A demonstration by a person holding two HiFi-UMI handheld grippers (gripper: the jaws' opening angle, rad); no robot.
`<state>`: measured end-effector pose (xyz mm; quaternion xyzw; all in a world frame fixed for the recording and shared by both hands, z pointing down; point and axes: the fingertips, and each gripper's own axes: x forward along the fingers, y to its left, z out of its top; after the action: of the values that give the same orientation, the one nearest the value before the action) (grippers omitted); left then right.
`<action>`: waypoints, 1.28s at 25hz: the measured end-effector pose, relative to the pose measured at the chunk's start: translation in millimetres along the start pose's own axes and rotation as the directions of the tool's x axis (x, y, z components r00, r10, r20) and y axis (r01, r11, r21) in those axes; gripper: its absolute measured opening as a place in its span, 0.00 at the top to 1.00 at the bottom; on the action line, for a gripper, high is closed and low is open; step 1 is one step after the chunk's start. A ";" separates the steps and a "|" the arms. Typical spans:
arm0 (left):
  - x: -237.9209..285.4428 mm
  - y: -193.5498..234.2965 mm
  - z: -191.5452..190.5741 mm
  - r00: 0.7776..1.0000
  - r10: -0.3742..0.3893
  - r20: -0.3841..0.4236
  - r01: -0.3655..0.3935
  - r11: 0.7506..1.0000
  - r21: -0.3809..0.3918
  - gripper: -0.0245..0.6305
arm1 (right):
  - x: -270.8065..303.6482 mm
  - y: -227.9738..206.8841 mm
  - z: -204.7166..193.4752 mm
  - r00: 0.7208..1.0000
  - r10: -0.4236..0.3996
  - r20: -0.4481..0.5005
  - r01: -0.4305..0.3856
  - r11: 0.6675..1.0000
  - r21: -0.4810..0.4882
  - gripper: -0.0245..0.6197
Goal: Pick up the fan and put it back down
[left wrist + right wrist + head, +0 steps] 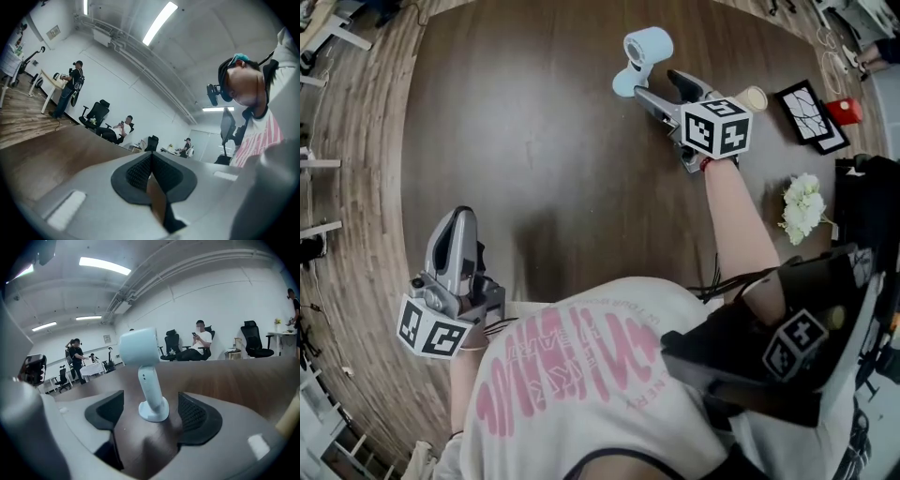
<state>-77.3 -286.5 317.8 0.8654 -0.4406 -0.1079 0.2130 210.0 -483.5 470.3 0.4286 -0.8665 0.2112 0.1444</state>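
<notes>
A wide, dark brown table (534, 159) stands in a bright, white-walled office under strip lights (104, 266). Toward the far side of that table, a small pale-blue fan (639, 58) stands upright on its round foot, with its drum-shaped head on top of a slim stem.

The right gripper (662, 90) is right at the fan, pointing slightly down at the tabletop. Its jaws are spread wide. In the right gripper view, the foot and stem of the fan (146, 380) sit in the gap between the two black pads (194, 416), with bare table showing on either side. Neither pad presses on it, so the fan rests on the table and is not being held.

The left gripper (457, 220) is over the near left part of the table, well apart from the fan and held about level. Its pads (136, 171) are pressed together with nothing between them.

Off to the right of the right gripper lie a black picture frame (811, 114) and a small red box (844, 111) just beside it. A bunch of white flowers (802, 208) lies nearer the person. The person's white shirt with pink print (572, 375) fills the bottom of the head view.

Beyond the table, a seated person (199, 341) looks at a phone among black office chairs (255, 338), and others stand at desks further back.
</notes>
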 end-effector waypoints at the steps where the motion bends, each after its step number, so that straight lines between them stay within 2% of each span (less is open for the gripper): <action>1: 1.7 2.9 -1.3 1.000 0.000 -0.003 -0.001 1.000 -0.006 0.94 | 5.4 -0.3 0.2 1.000 -0.002 -0.003 0.002 1.000 -0.004 0.41; 4: 5.0 9.7 -5.0 1.000 0.002 -0.011 -0.002 1.000 -0.019 0.94 | 20.0 1.6 4.3 1.000 0.004 -0.001 -0.004 1.000 -0.017 0.38; 9: 8.6 11.9 -7.6 1.000 0.006 -0.010 -0.006 1.000 -0.026 0.94 | 37.0 0.0 24.3 0.999 0.018 0.047 -0.017 1.000 -0.013 0.39; 12: 7.1 12.4 -8.1 1.000 0.015 -0.009 -0.016 1.000 -0.024 0.94 | 38.1 -0.3 38.2 0.995 0.011 0.095 -0.010 1.000 -0.015 0.50; 13: 6.6 12.8 -7.8 1.000 0.018 -0.007 -0.019 1.000 -0.023 0.94 | 37.7 -0.5 41.7 0.994 0.004 0.107 -0.001 1.000 -0.025 0.60; 16: 5.8 12.8 -6.5 1.000 0.023 0.000 -0.023 1.000 -0.021 0.94 | 37.4 1.0 46.4 0.993 -0.002 0.118 0.006 0.999 -0.037 0.65; 18: 5.8 11.2 -6.7 1.000 0.020 0.001 -0.020 1.000 -0.022 0.94 | 36.1 1.0 47.3 0.992 -0.016 0.122 0.019 0.999 -0.026 0.72; 21: 5.0 9.4 -7.2 1.000 0.009 -0.005 -0.010 1.000 -0.027 0.94 | 34.0 0.5 48.8 0.991 -0.047 0.122 0.048 0.999 -0.004 0.72; 32: 0.5 -9.9 -7.0 1.000 -0.024 0.009 0.024 1.000 -0.020 0.94 | -1.3 3.7 61.4 0.983 -0.036 0.179 0.028 0.998 0.051 0.74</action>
<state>-67.3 -279.9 319.4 0.8679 -0.4301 -0.1185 0.2185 203.6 -510.6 415.5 0.4632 -0.8636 0.1904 0.0585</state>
